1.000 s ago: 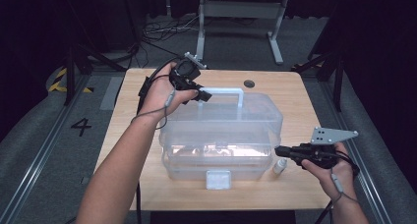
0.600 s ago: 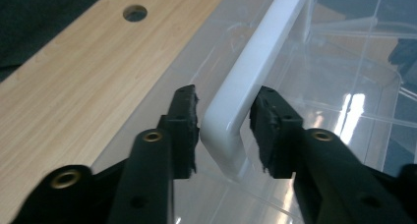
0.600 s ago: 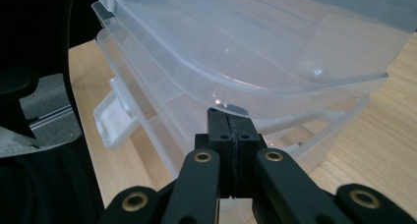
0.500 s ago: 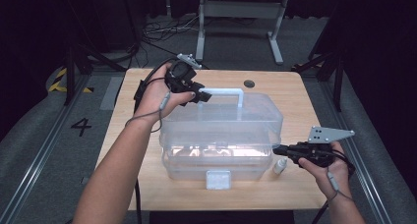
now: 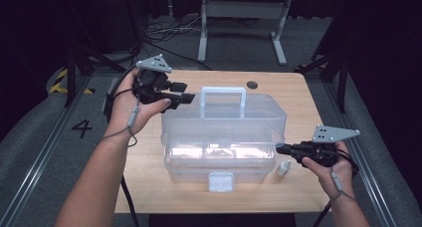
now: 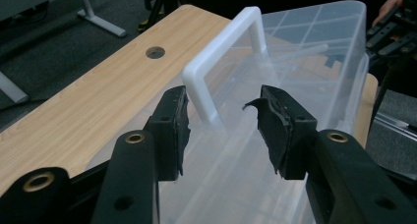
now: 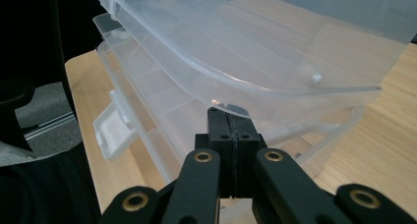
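A clear plastic storage box [image 5: 224, 132] with a white handle [image 5: 223, 91] stands mid-table. My left gripper [image 5: 186, 93] hovers at the lid's left end, just short of the handle. Its jaws have just been opening and hold nothing. In the left gripper view the handle [image 6: 221, 47] rises just beyond the open left gripper [image 6: 223, 121]. My right gripper [image 5: 279, 148] is shut, its tips against the box's right side. In the right gripper view the right gripper [image 7: 229, 117] sits right under the rim of the lid [image 7: 255, 37].
A small white bottle [image 5: 283, 168] stands on the wooden table [image 5: 149, 187] by the box's front right corner. The box's white latch [image 5: 220, 181] faces me. A cable hole [image 5: 252, 84] lies behind the box. Dark floor and a desk frame surround the table.
My left gripper has drawn back to the left, away from the handle, and its jaws have opened. The right gripper has kept still at the box's side.
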Demonstrator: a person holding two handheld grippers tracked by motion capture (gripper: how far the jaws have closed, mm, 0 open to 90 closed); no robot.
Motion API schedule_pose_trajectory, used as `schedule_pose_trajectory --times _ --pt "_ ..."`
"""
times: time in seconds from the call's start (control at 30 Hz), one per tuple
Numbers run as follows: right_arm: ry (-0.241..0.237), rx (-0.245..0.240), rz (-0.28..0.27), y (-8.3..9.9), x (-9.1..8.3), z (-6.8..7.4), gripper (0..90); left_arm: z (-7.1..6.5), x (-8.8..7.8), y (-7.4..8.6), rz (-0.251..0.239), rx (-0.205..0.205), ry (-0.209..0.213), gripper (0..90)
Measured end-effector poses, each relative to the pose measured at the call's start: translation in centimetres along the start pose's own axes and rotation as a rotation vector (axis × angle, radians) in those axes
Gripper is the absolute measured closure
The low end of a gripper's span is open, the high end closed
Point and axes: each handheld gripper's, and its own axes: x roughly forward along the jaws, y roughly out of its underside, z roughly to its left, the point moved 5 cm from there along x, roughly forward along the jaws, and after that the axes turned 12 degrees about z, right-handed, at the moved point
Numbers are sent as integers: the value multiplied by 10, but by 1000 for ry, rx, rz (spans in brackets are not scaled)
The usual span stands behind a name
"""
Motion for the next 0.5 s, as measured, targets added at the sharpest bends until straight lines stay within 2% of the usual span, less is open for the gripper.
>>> schedule_pose_trajectory --times 0.13,0.17,0.27,0.4,0.5 --pt "2 -3 -10 -3 -1 -1 900 0 -12 17 -3 -11 -25 603" --pt "1 -1 -14 -4 -1 -1 900 0 -15 22 -10 -16 -20 617" --pt "3 0 -23 -6 -2 -2 900 1 -18 31 -21 -26 -19 626" --pt "12 1 -34 -7 -2 -3 900 -1 -24 52 -56 -37 -16 627" --pt "24 3 -44 -8 -2 -2 900 -1 -30 64 -78 -50 -29 615"
